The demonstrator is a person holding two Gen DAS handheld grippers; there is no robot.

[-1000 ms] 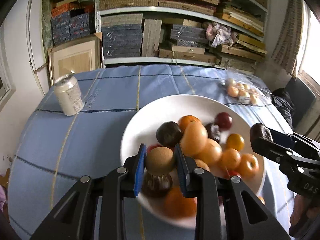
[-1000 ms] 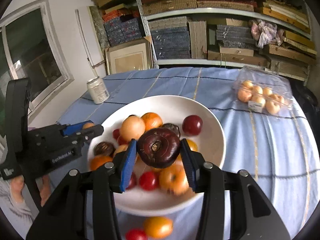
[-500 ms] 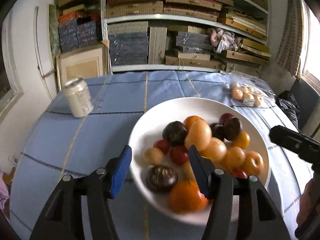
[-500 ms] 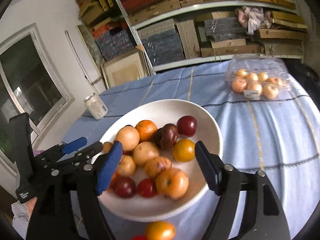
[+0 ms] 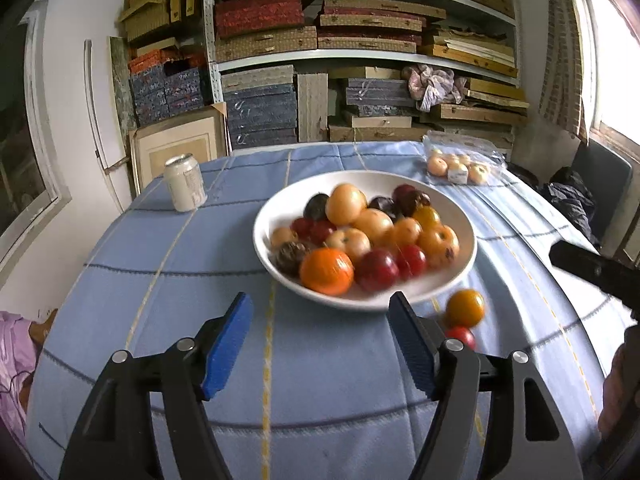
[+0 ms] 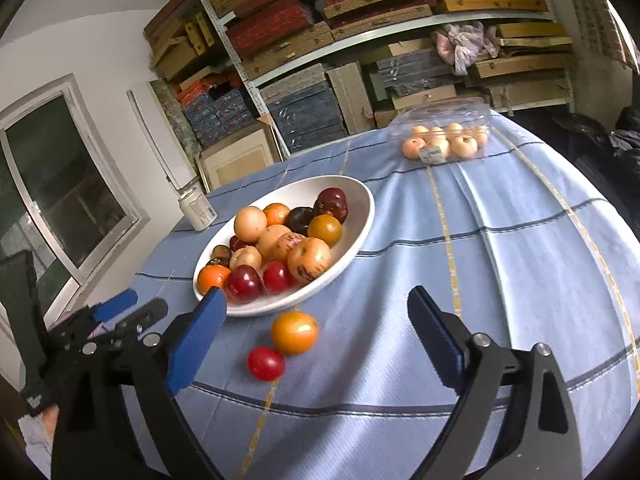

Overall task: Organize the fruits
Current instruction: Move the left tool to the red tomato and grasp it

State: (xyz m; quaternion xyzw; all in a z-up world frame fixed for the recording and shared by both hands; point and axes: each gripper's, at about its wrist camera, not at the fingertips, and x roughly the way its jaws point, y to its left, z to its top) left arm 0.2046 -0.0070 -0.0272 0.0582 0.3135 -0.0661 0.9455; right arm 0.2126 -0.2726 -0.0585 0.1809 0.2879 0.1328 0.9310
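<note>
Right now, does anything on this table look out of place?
Yes. Two fruits lie loose on the blue tablecloth, just outside the white bowl that holds the rest: an orange-yellow round fruit and a small red one. Otherwise nothing looks spilled or broken.

Motion blur softens the near fruit in the white bowl (image 5: 460, 276) and the orange-yellow fruit (image 5: 465, 308) on the cloth beside it in the left wrist view. A small red fruit (image 5: 461, 337) sits half hidden behind a finger (image 5: 416, 350) of the left gripper. The right gripper (image 5: 596, 272) is cut off by the frame's edge. The label on the clear fruit box (image 6: 440, 136) is too small to read.
</note>
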